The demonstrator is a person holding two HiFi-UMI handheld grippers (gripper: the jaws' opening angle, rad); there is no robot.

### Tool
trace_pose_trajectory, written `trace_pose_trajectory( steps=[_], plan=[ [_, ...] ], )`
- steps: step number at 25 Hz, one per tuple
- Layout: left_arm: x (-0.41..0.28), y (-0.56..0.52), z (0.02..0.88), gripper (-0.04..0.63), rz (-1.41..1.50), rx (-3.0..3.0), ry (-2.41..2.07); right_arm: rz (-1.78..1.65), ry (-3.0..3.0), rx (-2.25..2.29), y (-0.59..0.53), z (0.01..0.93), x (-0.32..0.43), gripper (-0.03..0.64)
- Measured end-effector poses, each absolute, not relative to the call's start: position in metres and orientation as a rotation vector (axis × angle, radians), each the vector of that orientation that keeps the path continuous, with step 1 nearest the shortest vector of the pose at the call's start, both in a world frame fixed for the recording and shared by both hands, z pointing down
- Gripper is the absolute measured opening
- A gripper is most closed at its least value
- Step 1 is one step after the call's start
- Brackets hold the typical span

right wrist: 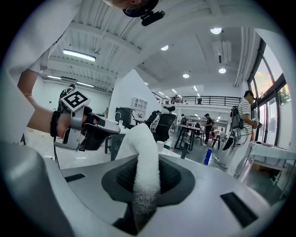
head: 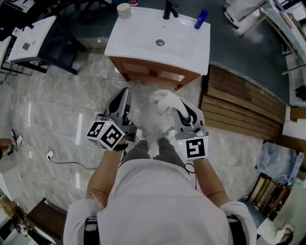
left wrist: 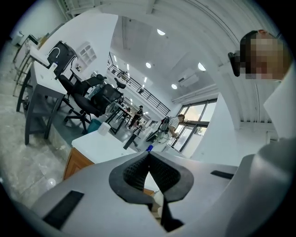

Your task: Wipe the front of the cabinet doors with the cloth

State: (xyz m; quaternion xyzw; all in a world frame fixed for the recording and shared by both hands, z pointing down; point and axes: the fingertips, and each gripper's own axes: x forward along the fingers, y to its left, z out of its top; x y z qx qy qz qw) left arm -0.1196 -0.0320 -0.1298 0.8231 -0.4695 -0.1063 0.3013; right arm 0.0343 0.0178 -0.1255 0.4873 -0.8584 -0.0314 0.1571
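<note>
We count two grippers, the left gripper (head: 125,93) and the right gripper (head: 180,109), and one white cloth (head: 164,100). At twelve o'clock stands one cabinet (head: 153,72), and on its surface (head: 136,40) we count one cup (head: 124,10), one blue bottle (head: 201,19), one faucet (head: 168,9) and one drain (head: 160,42).

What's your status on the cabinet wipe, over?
Left gripper shut, empty. Right gripper shut on white cloth, held short of the cabinet doors. No obstruction seen between.

My head camera looks steeply down on the sink cabinet (head: 138,38) just ahead. Both cameras behind my jaws face forward along them, sharing that cabinet's white top.
</note>
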Motion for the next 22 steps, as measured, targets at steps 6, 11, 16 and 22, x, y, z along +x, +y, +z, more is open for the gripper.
trace_pose_trajectory(
  steps=[6,11,16,22],
  plan=[
    [-0.113,-0.049,-0.118,0.017,-0.266,2.157,-1.328,-0.099,-2.486,1.326,-0.011,-0.104,0.042,0.081],
    [-0.114,-0.062,-0.084,0.017,-0.237,2.152,-1.358,-0.101,-2.478,1.288,-0.034,-0.07,0.041,0.081],
    [-0.11,-0.075,-0.015,0.017,-0.184,2.121,-1.371,-0.096,-2.452,1.26,-0.052,-0.01,0.043,0.081],
    [-0.106,-0.099,0.085,0.017,-0.196,2.117,-1.381,0.053,-2.492,1.409,-0.077,0.082,0.05,0.081]
  ],
)
